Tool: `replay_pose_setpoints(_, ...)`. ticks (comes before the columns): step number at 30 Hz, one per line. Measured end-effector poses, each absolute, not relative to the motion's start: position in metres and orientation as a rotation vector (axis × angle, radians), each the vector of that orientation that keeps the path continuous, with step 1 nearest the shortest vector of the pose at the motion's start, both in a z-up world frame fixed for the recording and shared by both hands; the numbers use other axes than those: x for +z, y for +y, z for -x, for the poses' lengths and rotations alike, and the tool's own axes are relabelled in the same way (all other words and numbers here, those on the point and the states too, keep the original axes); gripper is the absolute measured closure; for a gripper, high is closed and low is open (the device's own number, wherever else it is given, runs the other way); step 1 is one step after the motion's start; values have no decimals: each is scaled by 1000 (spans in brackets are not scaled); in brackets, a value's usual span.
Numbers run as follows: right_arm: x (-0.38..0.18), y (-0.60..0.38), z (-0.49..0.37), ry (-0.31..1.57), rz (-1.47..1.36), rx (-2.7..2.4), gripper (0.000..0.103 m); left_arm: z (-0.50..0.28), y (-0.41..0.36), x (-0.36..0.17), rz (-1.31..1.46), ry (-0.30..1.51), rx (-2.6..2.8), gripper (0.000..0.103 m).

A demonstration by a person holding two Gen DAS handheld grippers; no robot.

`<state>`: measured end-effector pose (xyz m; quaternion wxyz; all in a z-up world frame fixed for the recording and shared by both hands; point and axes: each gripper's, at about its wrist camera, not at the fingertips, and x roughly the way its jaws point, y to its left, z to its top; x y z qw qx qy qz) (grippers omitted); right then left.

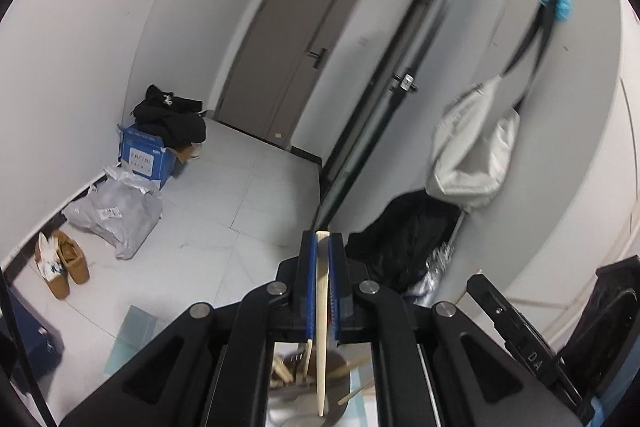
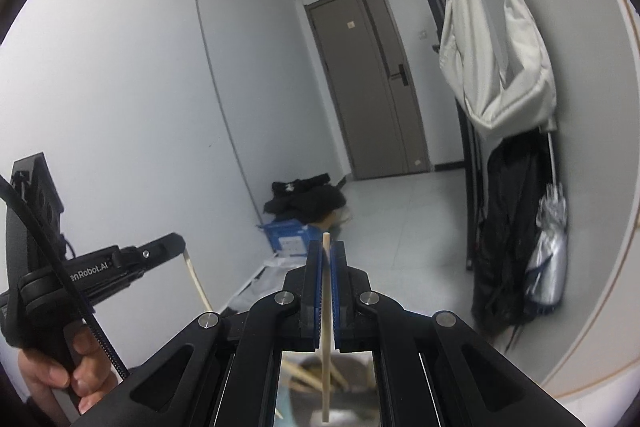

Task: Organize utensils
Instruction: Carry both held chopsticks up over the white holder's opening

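Left wrist: left gripper [image 1: 323,283] clamped a pale chopstick [image 1: 322,327] above the metal holder [image 1: 340,387]; shallow pinch, it might swivel | Right wrist: right gripper [image 2: 328,287] pinched a thin stick [image 2: 327,331] over the same holder [image 2: 344,371]; could miss the rim.

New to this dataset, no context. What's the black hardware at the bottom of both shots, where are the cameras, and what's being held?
No robot arm: a person holds a handheld two-finger claw in each hand, each with a fisheye camera looking along its fingers. The left claw is shut on a pale wooden chopstick. The right claw is shut on a thinner chopstick. The right view also shows the left hand on its handle. Below both, a metal container holds more wooden utensils. Behind: a hallway with a grey door.
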<state>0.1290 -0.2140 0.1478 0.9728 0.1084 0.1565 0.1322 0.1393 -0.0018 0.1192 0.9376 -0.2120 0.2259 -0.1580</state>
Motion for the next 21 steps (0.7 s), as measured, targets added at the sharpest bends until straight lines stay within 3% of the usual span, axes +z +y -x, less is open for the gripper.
replay_pose_setpoints(11, 122, -206, -187, 334, -156, 255, 100, -159, -13, 90, 386, 369, -264, 101)
replay_pose_setpoints(21, 88, -208, -191, 363, -140, 280, 100, -161, -23, 73, 312, 427, -348, 100)
